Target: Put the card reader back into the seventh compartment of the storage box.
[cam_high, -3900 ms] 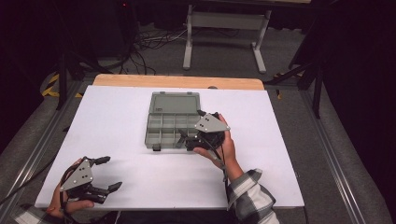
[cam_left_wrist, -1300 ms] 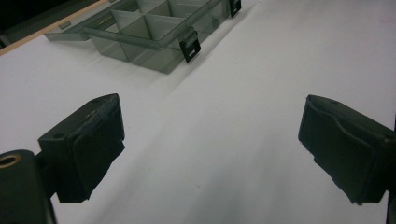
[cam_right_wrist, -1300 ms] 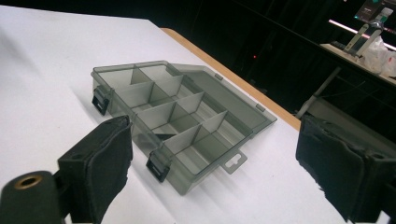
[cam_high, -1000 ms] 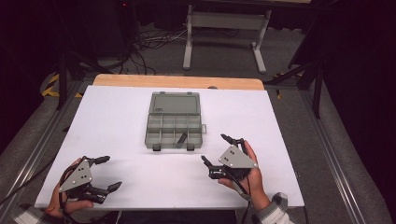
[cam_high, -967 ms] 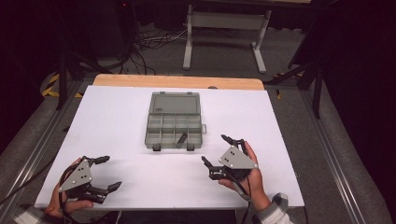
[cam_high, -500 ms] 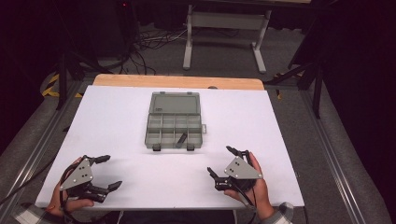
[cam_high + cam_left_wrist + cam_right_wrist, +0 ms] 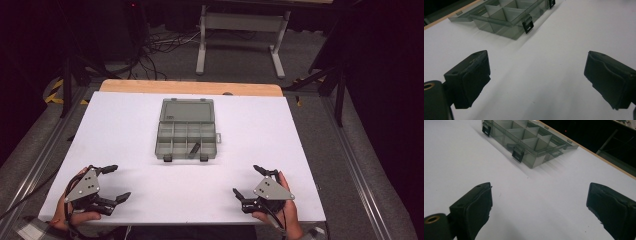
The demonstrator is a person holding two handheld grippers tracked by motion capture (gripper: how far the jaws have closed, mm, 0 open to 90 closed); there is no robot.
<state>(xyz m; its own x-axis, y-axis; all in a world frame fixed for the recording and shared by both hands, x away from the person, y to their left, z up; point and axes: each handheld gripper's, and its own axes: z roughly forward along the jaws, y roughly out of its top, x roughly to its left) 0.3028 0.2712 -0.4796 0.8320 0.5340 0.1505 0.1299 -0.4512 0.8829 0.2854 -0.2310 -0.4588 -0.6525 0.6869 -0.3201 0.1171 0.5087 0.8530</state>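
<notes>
A grey see-through compartment box [image 7: 186,132] lies open at the middle of the white table [image 7: 125,125], its lid folded back. A small dark part [image 7: 194,148] rests in a front compartment. My left gripper [image 7: 115,183] is held at the front left corner, open and empty. My right gripper [image 7: 248,180] sits at the front right, open and empty too. In the left gripper view the box [image 7: 509,15] lies ahead between wide black pads [image 7: 475,75]. In the right gripper view the box [image 7: 529,142] shows its two black latches [image 7: 517,155].
A bare wooden strip [image 7: 190,88] runs along the table's far edge. Beyond it stand a metal frame [image 7: 240,30] and cables [image 7: 155,50] on the dark floor. Metal rails [image 7: 360,170] flank both sides of the table.
My right gripper has drawn back from the box to the front right of the table, empty. The left gripper has stayed where it was.
</notes>
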